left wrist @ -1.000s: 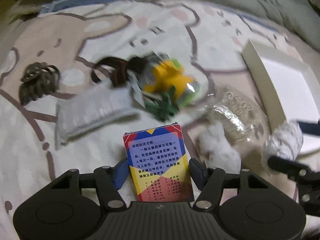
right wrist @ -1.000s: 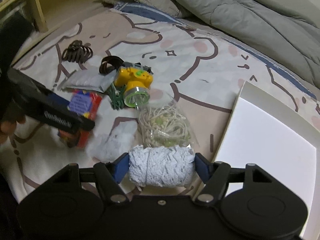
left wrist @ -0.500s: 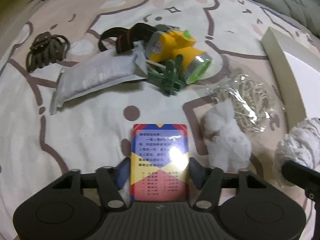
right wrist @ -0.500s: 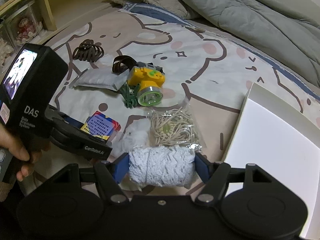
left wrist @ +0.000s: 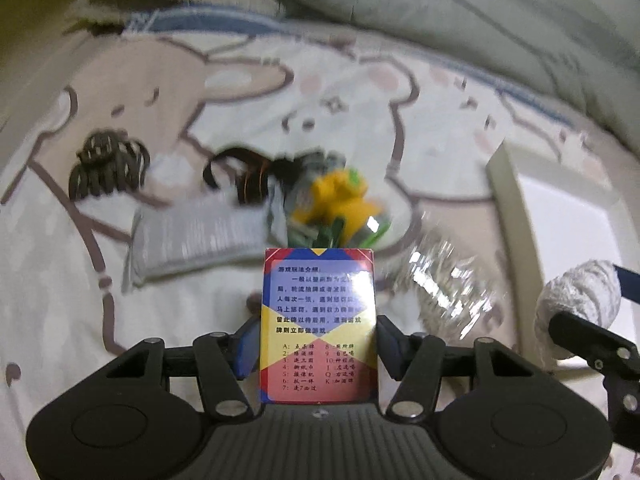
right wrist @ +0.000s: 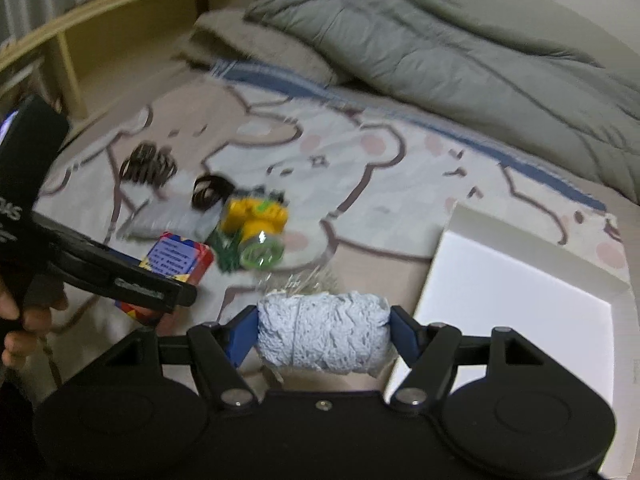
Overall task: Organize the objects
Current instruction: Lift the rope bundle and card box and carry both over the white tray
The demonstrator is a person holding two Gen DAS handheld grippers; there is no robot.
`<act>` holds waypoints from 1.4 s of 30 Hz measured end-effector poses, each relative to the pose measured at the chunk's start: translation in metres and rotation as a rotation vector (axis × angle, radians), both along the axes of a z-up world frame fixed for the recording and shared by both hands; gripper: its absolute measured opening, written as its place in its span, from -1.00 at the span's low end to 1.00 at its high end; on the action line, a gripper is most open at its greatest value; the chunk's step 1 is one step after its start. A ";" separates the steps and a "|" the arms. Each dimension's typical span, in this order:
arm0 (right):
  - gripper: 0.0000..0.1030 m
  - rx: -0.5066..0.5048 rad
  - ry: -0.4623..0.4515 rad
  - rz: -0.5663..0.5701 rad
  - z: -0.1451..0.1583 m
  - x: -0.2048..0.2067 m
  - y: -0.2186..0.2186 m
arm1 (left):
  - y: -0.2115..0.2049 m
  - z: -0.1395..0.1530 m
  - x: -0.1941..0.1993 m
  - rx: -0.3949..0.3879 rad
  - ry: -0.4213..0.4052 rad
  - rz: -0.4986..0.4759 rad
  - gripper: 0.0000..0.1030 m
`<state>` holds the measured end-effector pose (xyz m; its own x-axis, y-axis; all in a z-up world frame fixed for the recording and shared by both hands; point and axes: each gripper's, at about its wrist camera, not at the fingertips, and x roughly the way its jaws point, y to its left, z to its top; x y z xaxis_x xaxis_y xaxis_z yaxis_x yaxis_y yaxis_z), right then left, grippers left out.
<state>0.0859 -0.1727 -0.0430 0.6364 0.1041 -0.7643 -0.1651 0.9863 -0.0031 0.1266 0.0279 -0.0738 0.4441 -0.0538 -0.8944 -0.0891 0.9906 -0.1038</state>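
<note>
Card box (left wrist: 318,320) now raised in left gripper (left wrist: 316,354), tilted upward.

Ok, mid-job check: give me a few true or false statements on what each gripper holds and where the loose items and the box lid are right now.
1. The left gripper is shut on the card box. True.
2. The right gripper is open with nothing in it. False: it is shut on the lace roll.
3. The yellow headlamp already lies in the white box lid. False: it lies on the bedsheet, left of the lid.
4. The brown hair claw lies on the bedsheet, apart from both grippers. True.
5. The white box lid holds the silver pouch. False: the pouch lies on the sheet beside the headlamp.
</note>
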 end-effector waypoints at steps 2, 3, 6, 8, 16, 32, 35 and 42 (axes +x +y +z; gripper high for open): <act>0.37 0.006 -0.025 -0.028 0.006 -0.001 -0.006 | -0.002 0.010 -0.001 -0.011 -0.031 -0.005 0.16; 0.37 0.010 -0.041 -0.046 0.010 -0.001 -0.009 | -0.003 0.015 -0.001 -0.017 -0.046 -0.010 0.16; 0.37 0.025 -0.072 -0.091 0.016 -0.002 -0.017 | -0.010 0.029 -0.004 -0.030 -0.089 -0.031 0.16; 0.37 0.035 -0.091 -0.122 0.021 -0.003 -0.023 | -0.014 0.036 -0.006 -0.031 -0.122 -0.046 0.16; 0.37 0.073 -0.130 -0.218 0.032 -0.015 -0.044 | -0.032 0.057 -0.011 -0.012 -0.211 -0.101 0.16; 0.37 0.070 -0.180 -0.357 0.049 -0.033 -0.112 | -0.089 0.063 -0.010 -0.012 -0.243 -0.224 0.16; 0.37 0.073 -0.180 -0.397 0.045 -0.037 -0.134 | -0.110 0.056 -0.007 -0.011 -0.231 -0.247 0.16; 0.37 0.051 -0.180 -0.458 0.030 -0.052 -0.183 | -0.168 0.048 0.003 -0.030 -0.231 -0.296 0.16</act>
